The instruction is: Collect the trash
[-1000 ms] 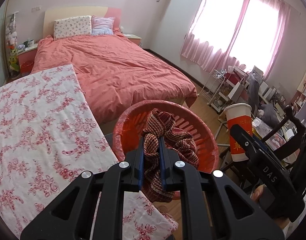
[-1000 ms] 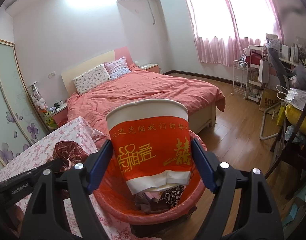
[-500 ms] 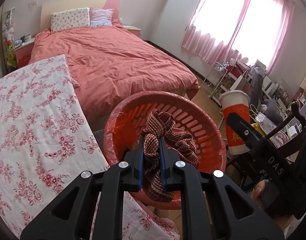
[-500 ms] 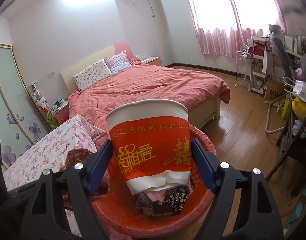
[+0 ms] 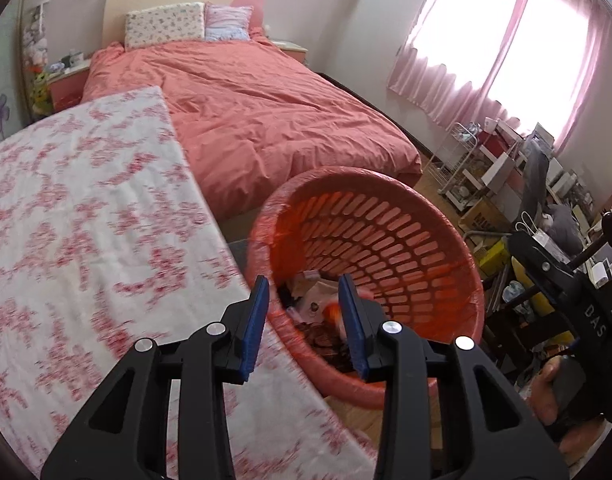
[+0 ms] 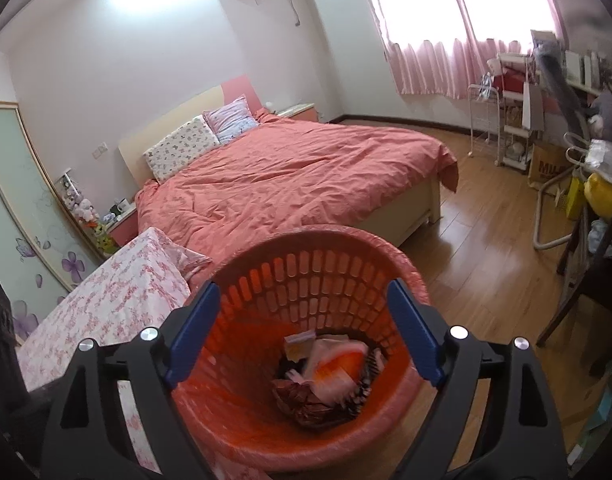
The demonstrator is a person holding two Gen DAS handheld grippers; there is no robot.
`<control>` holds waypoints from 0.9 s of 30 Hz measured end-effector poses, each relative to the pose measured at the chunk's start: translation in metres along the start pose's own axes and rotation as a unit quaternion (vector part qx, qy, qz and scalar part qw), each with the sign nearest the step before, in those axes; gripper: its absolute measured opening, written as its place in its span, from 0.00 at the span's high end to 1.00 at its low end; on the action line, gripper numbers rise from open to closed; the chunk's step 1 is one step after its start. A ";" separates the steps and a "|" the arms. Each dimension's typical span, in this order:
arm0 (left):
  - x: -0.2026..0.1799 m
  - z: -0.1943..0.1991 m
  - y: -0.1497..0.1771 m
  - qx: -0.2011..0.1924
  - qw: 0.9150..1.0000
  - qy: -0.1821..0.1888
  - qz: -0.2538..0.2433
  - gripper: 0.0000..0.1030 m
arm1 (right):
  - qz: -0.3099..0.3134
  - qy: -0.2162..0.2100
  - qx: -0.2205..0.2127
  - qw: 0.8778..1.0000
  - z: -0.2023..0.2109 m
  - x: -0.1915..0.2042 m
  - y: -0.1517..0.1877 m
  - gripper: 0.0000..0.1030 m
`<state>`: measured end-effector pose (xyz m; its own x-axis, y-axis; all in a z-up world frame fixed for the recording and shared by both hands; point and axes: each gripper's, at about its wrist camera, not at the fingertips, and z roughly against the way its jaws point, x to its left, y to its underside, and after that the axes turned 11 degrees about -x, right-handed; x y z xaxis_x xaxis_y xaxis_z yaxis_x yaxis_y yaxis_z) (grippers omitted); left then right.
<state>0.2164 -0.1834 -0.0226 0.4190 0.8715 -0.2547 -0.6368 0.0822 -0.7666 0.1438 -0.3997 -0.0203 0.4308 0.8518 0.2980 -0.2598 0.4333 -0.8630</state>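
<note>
room: bedroom, coral-covered bed [image 6: 290, 184] beyond the basket, pink curtains [image 6: 457, 64] at the window
table: floral cloth [image 5: 86, 240] just beside the basket's left rim
basket: red slotted basket [image 6: 321, 280] on the wood floor, lined with film
trash: paper cup [image 6: 333, 368] and woven brown cloth [image 6: 302, 400] lie in the basket's bottom, blurred
left gripper [image 5: 304, 320]: jaws have just been opening, nothing between them, over the basket's near rim
right gripper [image 6: 304, 332]: jaws have just been opening, spread wide, empty, above the basket
</note>
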 end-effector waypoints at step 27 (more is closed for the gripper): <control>0.047 0.228 0.078 -0.200 0.964 -0.174 -0.012 0.02 | 0.134 0.002 -0.087 0.987 0.226 0.075 0.063 0.04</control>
<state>0.0385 -0.0259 0.0399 0.1442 0.9868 -0.0740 -0.2994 -0.0277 -0.9537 -0.0360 -0.2418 0.0396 0.3702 0.9276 0.0490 -0.2118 0.1357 -0.9678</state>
